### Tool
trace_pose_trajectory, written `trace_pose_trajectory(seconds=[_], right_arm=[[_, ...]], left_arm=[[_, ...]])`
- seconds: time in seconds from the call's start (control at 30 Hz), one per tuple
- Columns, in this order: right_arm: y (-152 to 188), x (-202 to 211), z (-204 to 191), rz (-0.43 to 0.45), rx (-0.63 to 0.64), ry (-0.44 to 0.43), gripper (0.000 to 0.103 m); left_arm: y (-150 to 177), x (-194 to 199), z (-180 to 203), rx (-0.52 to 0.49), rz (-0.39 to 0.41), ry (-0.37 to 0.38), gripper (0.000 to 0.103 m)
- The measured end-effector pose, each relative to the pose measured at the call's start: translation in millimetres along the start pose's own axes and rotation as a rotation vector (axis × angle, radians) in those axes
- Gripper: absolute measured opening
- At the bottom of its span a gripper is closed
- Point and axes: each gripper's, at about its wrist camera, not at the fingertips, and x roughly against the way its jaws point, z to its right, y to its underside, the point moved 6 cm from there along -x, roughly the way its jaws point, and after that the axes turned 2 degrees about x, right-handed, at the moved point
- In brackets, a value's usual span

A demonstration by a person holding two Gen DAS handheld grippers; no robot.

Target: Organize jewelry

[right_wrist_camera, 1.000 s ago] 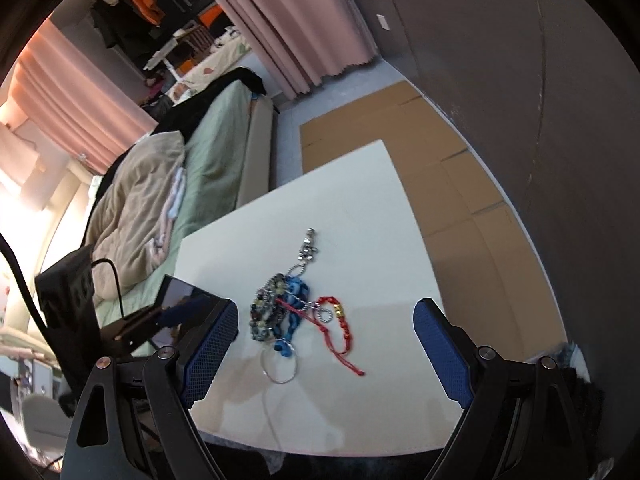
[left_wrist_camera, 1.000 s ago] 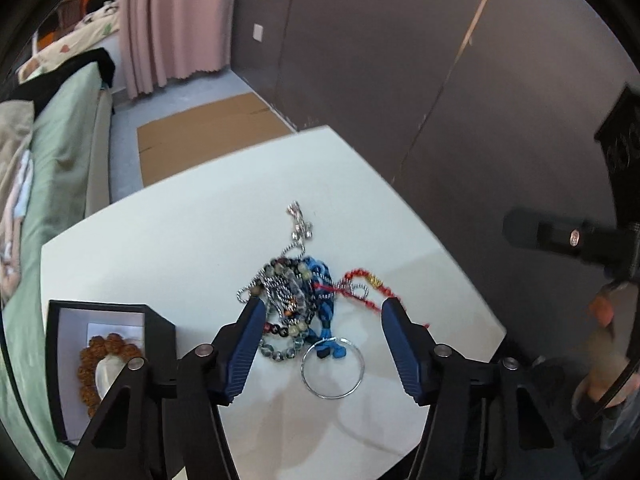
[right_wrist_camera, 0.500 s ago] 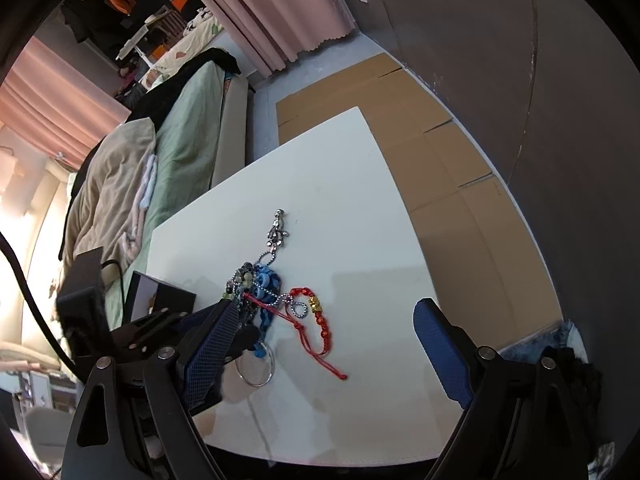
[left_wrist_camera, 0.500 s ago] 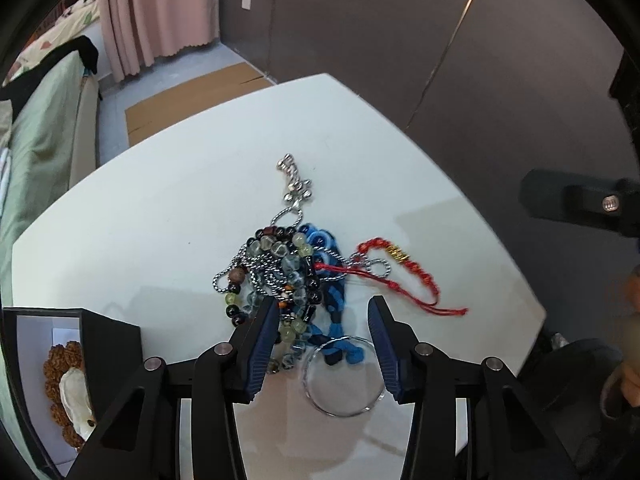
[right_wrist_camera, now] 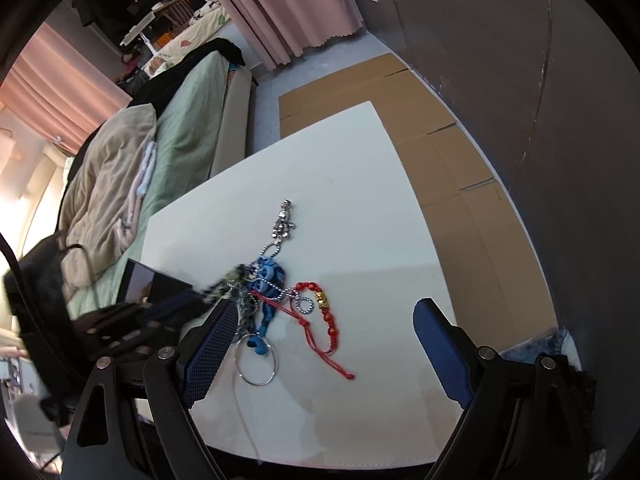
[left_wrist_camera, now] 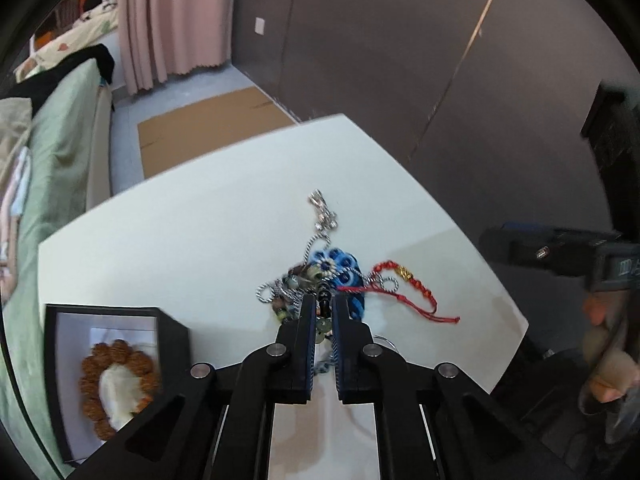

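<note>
My left tongs [left_wrist_camera: 324, 312] are pinched nearly shut on a strand of dark and pale-green beads, the beaded bracelet [left_wrist_camera: 323, 307], which runs straight out between the tips, its long axis in line with the fingers. It is not free: just beyond the tips it disappears into the tangled pile [left_wrist_camera: 320, 280], where the blue knotted piece [left_wrist_camera: 340, 270] and the silver chain [left_wrist_camera: 322, 216] lie on top of or through it, the chain trailing away from me toward the far side of the counter [left_wrist_camera: 200, 240]. The red cord bracelet [left_wrist_camera: 404, 288] sprawls to the right of the left tongs, touching the pile. The open jewelry box [left_wrist_camera: 108, 360], already holding a brown bead bracelet [left_wrist_camera: 116, 380], sits close to my left, beside the left tongs, so I judge the coming move to be a pull back and leftward along the strand's own line. My right tongs [right_wrist_camera: 320, 344] hang wide open with nothing in them, above the near edge of the pile, the silver ring [right_wrist_camera: 256, 364] lying just inside the left finger. They are the nearer ones to the red cord and could pin the rest down if the beads drag everything along.
</note>
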Motion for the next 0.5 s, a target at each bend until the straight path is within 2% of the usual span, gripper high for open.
trace_pose_trajectory(seconds=[0.03,0.2,0.5], right_arm=[[0.6,-2.1,1.3,-0.005,-0.001,0.009,0.087],[3.6,-14.4,3.3,-0.041,-0.003,0.036,0.066],[13.6,-45.4,1.9,-0.133,0.024,0.097,0.034]], left_arm=[[-2.6,3.0,-1.6,0.009,0.008,0.008,0.008],[-9.4,18.0,-10.3,0.045,0.049,0.038,0.008],[-19.3,47.4,-19.9,0.092,0.114,0.079,0.008]])
